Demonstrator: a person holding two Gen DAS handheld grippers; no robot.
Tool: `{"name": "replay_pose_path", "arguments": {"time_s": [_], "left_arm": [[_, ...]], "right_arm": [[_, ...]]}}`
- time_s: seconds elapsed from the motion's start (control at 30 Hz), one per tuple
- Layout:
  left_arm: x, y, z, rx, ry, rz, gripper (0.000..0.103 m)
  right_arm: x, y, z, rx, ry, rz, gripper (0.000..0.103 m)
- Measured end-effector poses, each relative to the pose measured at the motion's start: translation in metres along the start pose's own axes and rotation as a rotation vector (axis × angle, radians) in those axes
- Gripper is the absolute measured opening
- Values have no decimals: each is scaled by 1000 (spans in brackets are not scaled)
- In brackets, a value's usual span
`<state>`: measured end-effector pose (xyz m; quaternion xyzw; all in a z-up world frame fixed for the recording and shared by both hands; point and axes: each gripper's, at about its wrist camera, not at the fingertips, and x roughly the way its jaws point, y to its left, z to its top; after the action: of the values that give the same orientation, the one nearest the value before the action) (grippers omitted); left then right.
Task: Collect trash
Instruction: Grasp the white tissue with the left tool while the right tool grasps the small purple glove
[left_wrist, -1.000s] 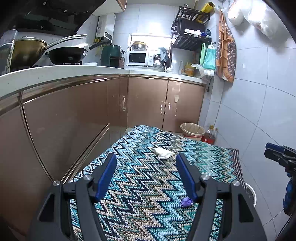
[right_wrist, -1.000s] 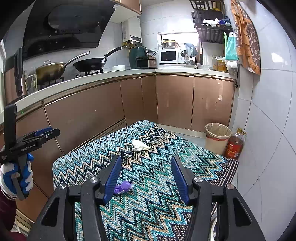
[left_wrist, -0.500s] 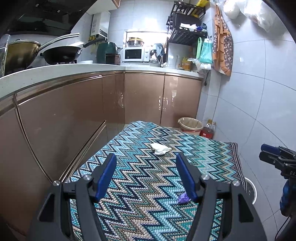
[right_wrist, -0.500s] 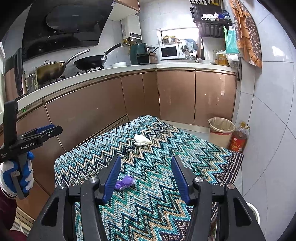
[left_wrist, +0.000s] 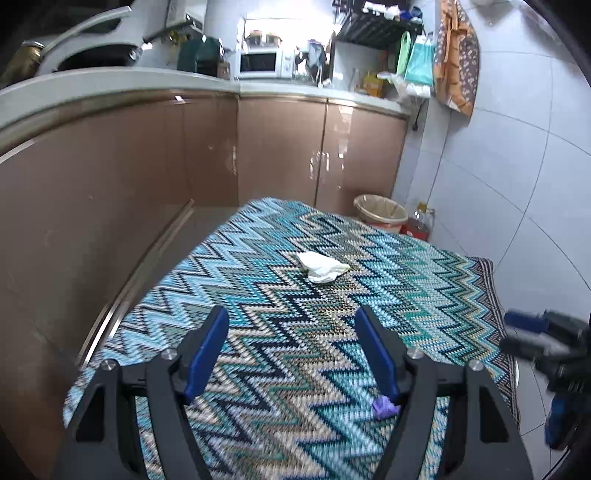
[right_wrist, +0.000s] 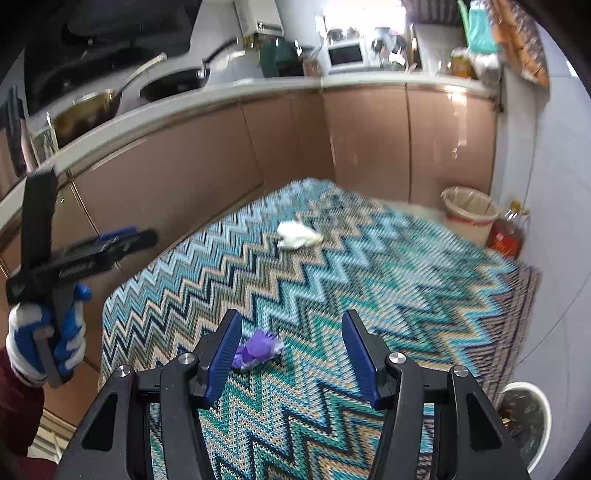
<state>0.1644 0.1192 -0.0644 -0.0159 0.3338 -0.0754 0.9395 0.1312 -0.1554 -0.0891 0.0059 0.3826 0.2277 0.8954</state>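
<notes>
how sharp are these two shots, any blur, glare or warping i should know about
Left wrist view: the rug smears toward the bottom edge, the right gripper at the frame's side is blurred, and the window above the microwave is blown out. Right wrist view: the rug's far corner and the bin are streaked, while the purple scrap stays fairly crisp. Both views bend the counter edge.

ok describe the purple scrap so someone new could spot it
Find the zigzag rug on the kitchen floor. The purple scrap lies near its close edge; the only other litter, a white tissue, sits farther toward the cabinets. It is smaller, crumpled and vivid purple.
</notes>
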Motion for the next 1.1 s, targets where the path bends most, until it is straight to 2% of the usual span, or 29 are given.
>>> {"name": "replay_pose_path", "arguments": {"time_s": [0.23,0.4,0.6,0.67,0.73,0.87,0.9,1.0,1.1], "left_arm": [[91,-6,21,-14,88,-78,73],[158,-9,37,-60,160,-114,73],[220,-3,47,-158,250,-106,71],[231,-6,47,-163,268,-116,65],[239,-12,44,-153,292,-125,45],[242,-15,40,-147,287,-117,25],[242,-15,39,-154,286,-126,15],[234,-15,39,-147,270,-132,7],[216,-16,38,-140,233,-142,7]], "right_arm": [[57,2,-13,6,120,66,53],[86,3,-19,17,178,116,53],[109,5,-25,26,227,160,53],[114,6,-27,28,240,173,46],[117,6,-29,34,248,187,41],[120,5,-30,49,244,204,35],[121,6,-29,49,242,205,34],[120,8,-29,37,235,200,32],[118,10,-28,38,228,203,26]]}}
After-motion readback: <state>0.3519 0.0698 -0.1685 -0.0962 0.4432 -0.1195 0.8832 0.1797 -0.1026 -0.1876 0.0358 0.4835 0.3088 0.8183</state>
